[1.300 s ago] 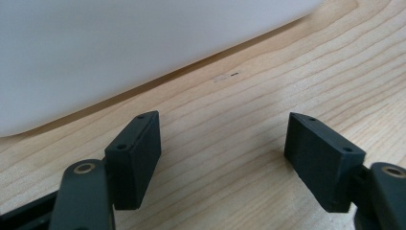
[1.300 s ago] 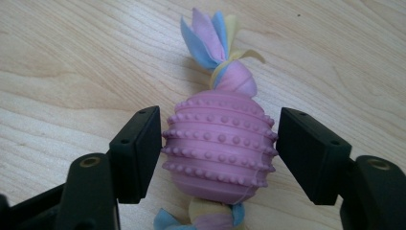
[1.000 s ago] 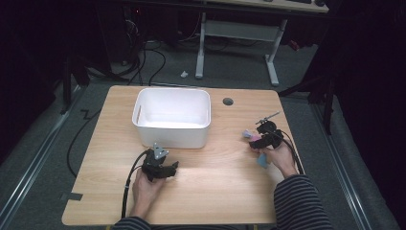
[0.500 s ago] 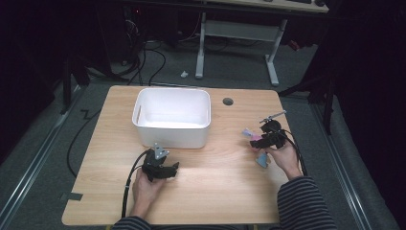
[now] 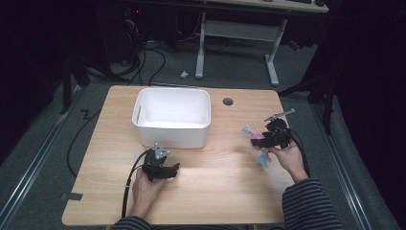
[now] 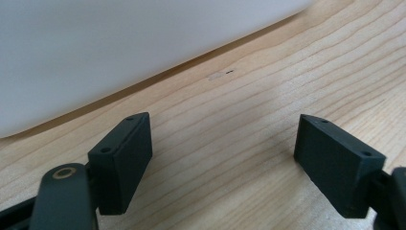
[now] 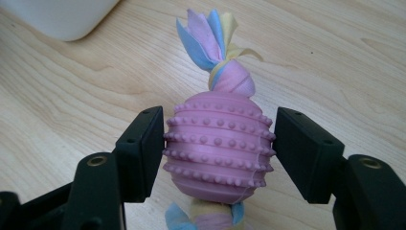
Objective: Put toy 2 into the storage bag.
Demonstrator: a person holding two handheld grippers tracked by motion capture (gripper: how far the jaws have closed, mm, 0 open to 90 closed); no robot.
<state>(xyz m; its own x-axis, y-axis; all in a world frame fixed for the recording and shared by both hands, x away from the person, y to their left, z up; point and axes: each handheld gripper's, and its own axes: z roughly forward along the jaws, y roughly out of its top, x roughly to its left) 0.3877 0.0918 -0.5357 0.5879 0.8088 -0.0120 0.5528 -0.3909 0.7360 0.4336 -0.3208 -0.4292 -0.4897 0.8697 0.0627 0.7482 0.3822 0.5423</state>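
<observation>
Since a second ago the right gripper (image 7: pixel 218 153) has lifted slightly, jaws clamped on the pink studded ball toy (image 7: pixel 219 151), its fabric tassels trailing fore and aft; pick-up judged complete, transfer next. The left gripper (image 6: pixel 225 165) has just been opening, jaws wide, nothing between. Count: one toy, one white bin (image 5: pixel 172 117) just ahead of the left gripper, two grippers.

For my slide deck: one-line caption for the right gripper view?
Right gripper clamps a pink studded ball toy with fabric tassels above the wooden table.
</observation>
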